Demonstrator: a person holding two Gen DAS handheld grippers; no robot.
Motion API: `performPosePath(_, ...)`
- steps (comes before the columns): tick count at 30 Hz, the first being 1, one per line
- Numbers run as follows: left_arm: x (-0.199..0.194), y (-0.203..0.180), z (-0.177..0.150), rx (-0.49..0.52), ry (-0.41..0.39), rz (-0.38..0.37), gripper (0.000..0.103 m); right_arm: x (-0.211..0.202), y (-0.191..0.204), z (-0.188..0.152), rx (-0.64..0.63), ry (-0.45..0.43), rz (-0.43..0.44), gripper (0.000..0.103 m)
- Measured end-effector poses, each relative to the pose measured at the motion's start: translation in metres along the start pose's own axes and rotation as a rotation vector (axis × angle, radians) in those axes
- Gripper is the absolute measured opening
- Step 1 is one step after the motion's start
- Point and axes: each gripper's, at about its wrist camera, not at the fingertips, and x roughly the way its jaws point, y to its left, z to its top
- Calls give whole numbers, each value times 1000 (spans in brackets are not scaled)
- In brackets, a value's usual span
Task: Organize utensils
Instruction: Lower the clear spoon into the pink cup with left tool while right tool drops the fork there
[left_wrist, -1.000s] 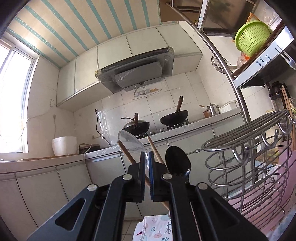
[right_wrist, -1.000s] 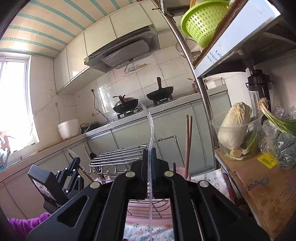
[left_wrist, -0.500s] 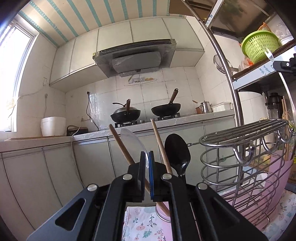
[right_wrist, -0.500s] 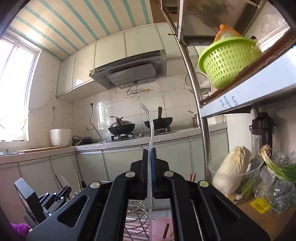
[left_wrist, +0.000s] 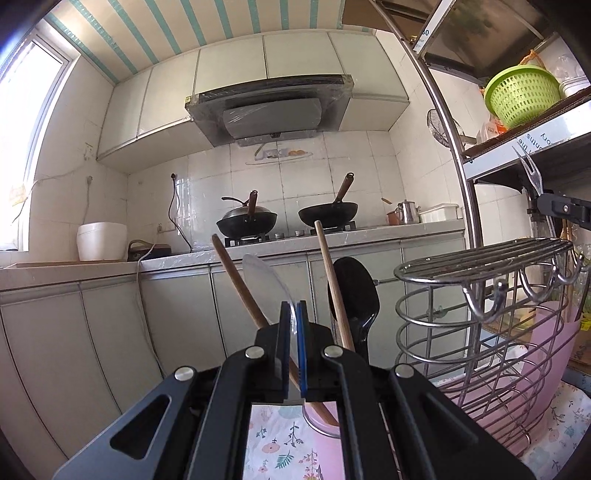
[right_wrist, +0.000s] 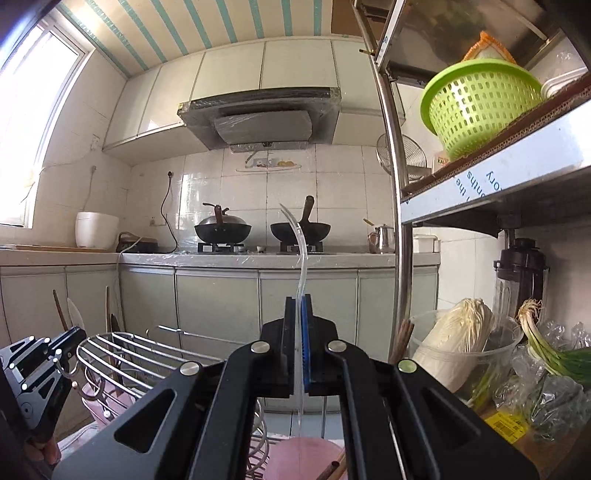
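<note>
My left gripper (left_wrist: 293, 306) is shut on the handle of a clear plastic spoon (left_wrist: 264, 282) that stands upright. Behind it, two wooden handles (left_wrist: 332, 280) and a black spoon (left_wrist: 356, 291) rise from a pink cup (left_wrist: 325, 424). My right gripper (right_wrist: 299, 301) is shut on a clear plastic fork (right_wrist: 295, 236), seen edge-on and curving up. In the left wrist view the right gripper (left_wrist: 537, 201) shows at the right edge with the fork (left_wrist: 530, 171) above the wire rack (left_wrist: 480, 264). The left gripper (right_wrist: 72, 334) sits low at the left of the right wrist view.
A second pink cup (right_wrist: 303, 456) with chopsticks sits below my right gripper. The wire rack (right_wrist: 122, 349) stands between the grippers. A metal shelf post (right_wrist: 400, 229), a bowl with cabbage (right_wrist: 458, 339), green onions (right_wrist: 546, 347), a blender (right_wrist: 521, 269) and a green basket (right_wrist: 480, 107) crowd the right.
Both views have rolled upright. The right gripper with its fork has shifted sideways, and the rack now sits lower left in its view. In the left view the right gripper appears lower.
</note>
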Motion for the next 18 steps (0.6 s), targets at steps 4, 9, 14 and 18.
performPosePath(4,0,1,1,-11,39,-15,3,-5,-5,-5,28,71,19,4)
performPosePath(9,-2,4,8,-44,97,-44,4,-6,-8,-10,28,174,33,4)
performPosePath(14,1,11,14,-88,192,-103,6,-13,-11,-9,41,237,48,22)
performPosePath(18,0,20,19,-139,253,-158,11,-24,-14,-6,65,258,49,33)
